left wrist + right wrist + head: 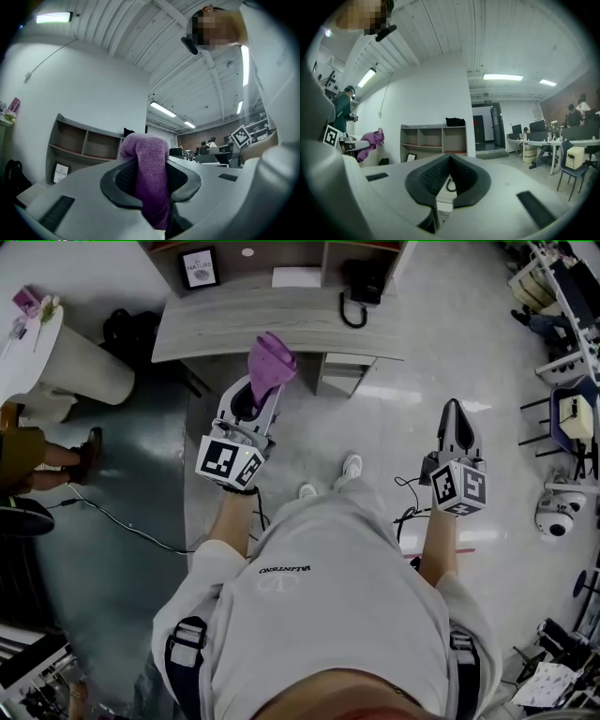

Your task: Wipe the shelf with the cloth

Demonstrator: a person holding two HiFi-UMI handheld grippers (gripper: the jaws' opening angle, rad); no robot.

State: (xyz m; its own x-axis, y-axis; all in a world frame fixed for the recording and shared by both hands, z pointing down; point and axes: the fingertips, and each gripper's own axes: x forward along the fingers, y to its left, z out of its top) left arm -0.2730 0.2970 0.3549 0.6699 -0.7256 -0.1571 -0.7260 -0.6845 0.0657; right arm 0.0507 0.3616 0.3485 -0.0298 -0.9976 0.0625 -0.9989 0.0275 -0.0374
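A purple cloth (pixel 271 360) sticks out of my left gripper (pixel 259 390), which is shut on it and held in front of the low grey shelf unit (pixel 281 317). In the left gripper view the cloth (pixel 151 164) folds over between the dark pads, and the shelf's open compartments (pixel 84 140) stand behind at the left. My right gripper (pixel 456 409) hangs over the floor to the right, shut with nothing in it. The right gripper view has its jaws (pixel 449 174) meeting, the shelf (pixel 433 138) ahead and the cloth (pixel 370 139) at far left.
On the shelf top lie a black telephone (pixel 362 282) and a white sheet (pixel 296 277); a framed picture (pixel 199 268) stands in a compartment. A white round table (pixel 42 357) and a seated person's leg (pixel 52 457) are at left. Chairs (pixel 567 418) stand at right. A cable (pixel 122 524) crosses the floor.
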